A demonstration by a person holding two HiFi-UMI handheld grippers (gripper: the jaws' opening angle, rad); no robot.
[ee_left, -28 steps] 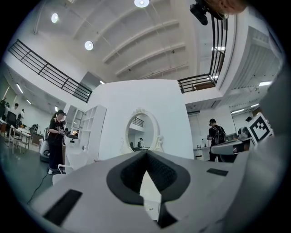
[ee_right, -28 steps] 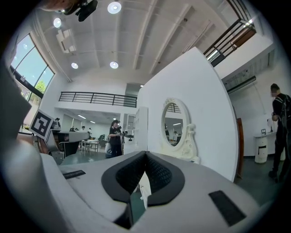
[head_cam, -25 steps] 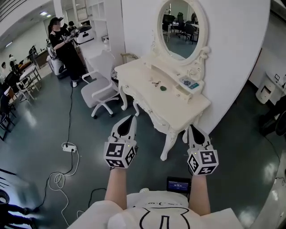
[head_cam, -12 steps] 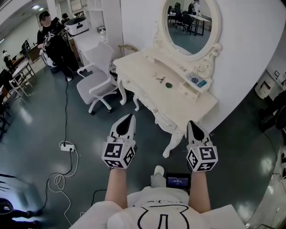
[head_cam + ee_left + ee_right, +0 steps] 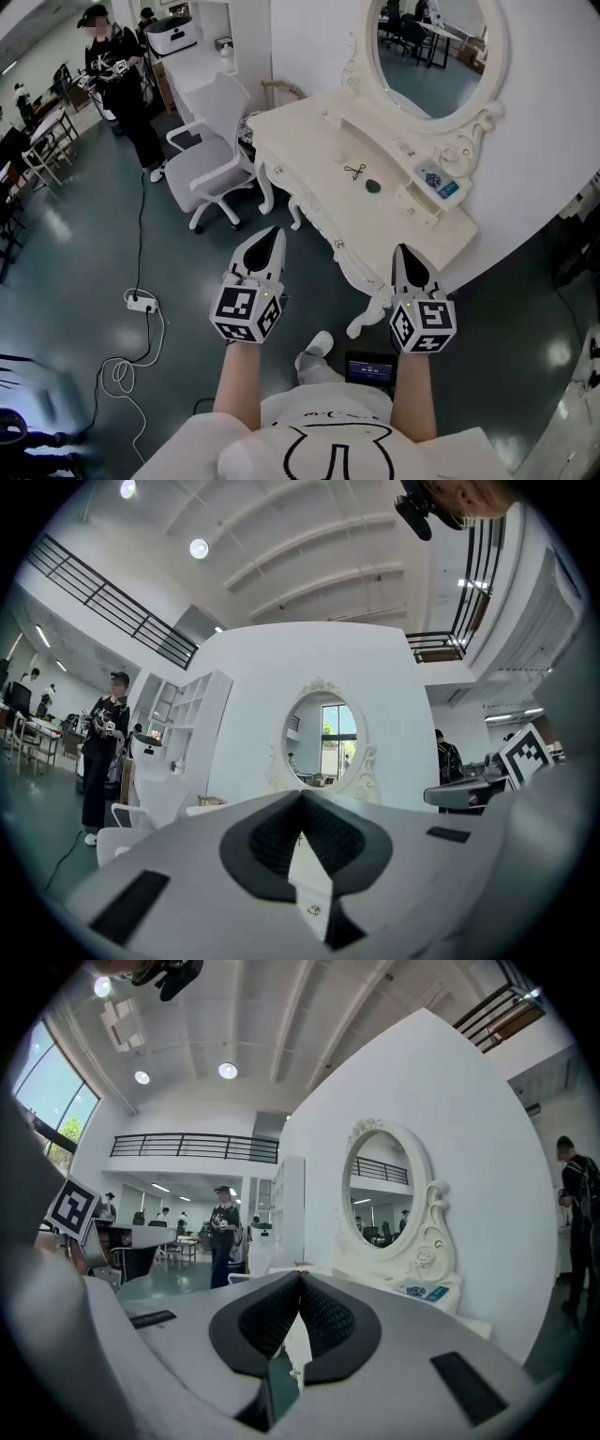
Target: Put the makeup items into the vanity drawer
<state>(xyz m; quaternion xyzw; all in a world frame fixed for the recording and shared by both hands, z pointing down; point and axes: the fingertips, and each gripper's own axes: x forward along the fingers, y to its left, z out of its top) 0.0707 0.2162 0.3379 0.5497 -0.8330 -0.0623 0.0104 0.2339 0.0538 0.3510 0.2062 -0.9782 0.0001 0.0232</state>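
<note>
A cream vanity table (image 5: 309, 155) with an oval mirror (image 5: 433, 52) stands ahead of me. On its top lie a small scissor-like tool (image 5: 354, 171) and a dark round item (image 5: 373, 186). A blue and white compact (image 5: 439, 181) rests on the raised shelf under the mirror. The drawer fronts along the near side look closed. My left gripper (image 5: 271, 232) (image 5: 302, 794) and right gripper (image 5: 404, 249) (image 5: 300, 1277) hang side by side short of the table. Both are shut and hold nothing.
A white office chair (image 5: 211, 141) stands left of the vanity. A power strip with a coiled cable (image 5: 141, 303) lies on the dark floor at left. A person (image 5: 117, 75) stands at the back left. A small screen (image 5: 370, 367) sits by my feet.
I have stepped closer to the vanity, which now sits larger and further right in the head view. Both grippers have stayed shut and level.
</note>
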